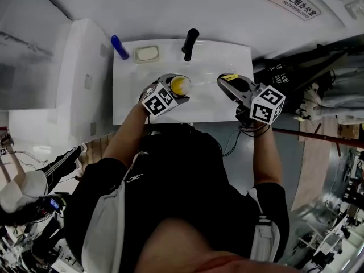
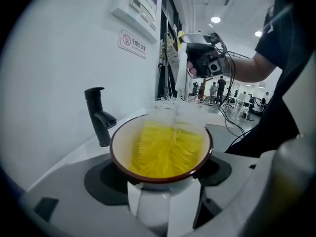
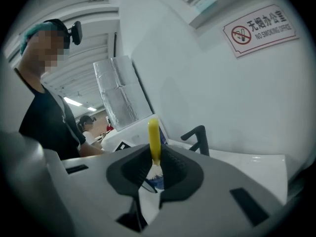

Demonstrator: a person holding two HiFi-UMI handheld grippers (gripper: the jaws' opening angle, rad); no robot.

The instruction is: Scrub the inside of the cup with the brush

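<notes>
Left gripper [image 1: 174, 91]: jaws closed on the cup [image 2: 160, 154], pinching its white wall from both sides just under the brown rim. The mouth faces up toward the other tool, I judge so the brush can go in straight.

Right gripper [image 3: 153, 171]: jaws drawn narrow on the brush handle [image 3: 154, 132]. The yellow end stands out above the jaws. The grip is far from the bristles, probably for reach and room to twist.

Brush head [image 2: 169, 149]: yellow bristles sit inside the cup and fill most of the bowl, pressing on the inner wall. A pale stem rises from them to the right gripper above.

Cup position: between the left jaws, directly below the right gripper, over the white sink top [image 1: 131, 102]. Holding it there likely lets any drips fall on the sink.

Faucet [image 1: 190, 43]: beyond the cup from the left jaws, well apart. No water visible.

Step (judgement): scrubbing is under way, with the bristles fully seated.

Risk (judgement): side load from the bristles could turn the smooth glazed cup in the jaws.

Not in use: soap dish [image 1: 146, 53] and a blue item [image 1: 119, 47], beyond both tools beside the faucet.
</notes>
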